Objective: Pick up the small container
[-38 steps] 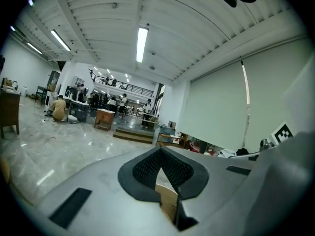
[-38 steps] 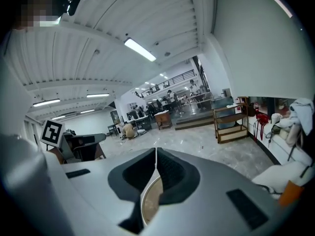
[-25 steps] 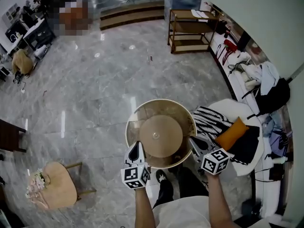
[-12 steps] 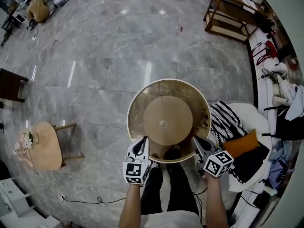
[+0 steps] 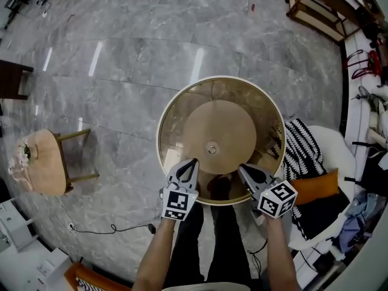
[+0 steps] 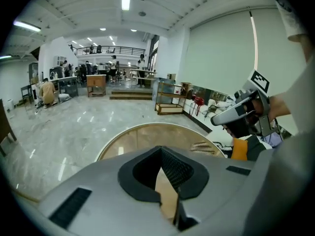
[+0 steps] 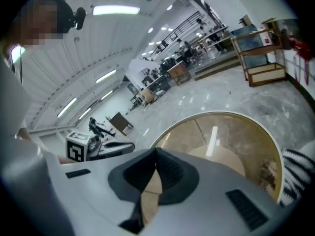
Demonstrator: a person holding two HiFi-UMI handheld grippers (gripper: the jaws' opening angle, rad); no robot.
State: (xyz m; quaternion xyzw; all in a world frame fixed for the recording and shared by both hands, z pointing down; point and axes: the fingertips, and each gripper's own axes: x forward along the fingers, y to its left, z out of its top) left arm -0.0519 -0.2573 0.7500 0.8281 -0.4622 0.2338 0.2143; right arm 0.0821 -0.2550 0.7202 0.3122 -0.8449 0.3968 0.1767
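No small container shows in any view. A round glass table (image 5: pixel 182 111) with a tan disc base (image 5: pixel 219 137) stands in front of me. My left gripper (image 5: pixel 190 162) is held over the table's near rim, jaws shut with nothing between them. My right gripper (image 5: pixel 242 170) is level with it at the right, its jaws also meeting at the tip and empty. In the left gripper view the closed tips (image 6: pixel 160 149) point across the glass table (image 6: pixel 138 136). The right gripper view has the closed tips (image 7: pixel 156 151) over the same glass table (image 7: pixel 231 136).
A small wooden side table with flowers (image 5: pixel 39 162) stands left. A dark chair (image 5: pixel 12 77) is farther back. A white sofa (image 5: pixel 336 162) with a striped cushion (image 5: pixel 300 147) and an orange cushion (image 5: pixel 315 187) lies right. A wooden shelf (image 5: pixel 321 8) stands far right. A cable (image 5: pixel 103 229) crosses the floor.
The head view has tipped further down, so the table now looks larger and higher in the picture. Both grippers stay shut at its near rim.
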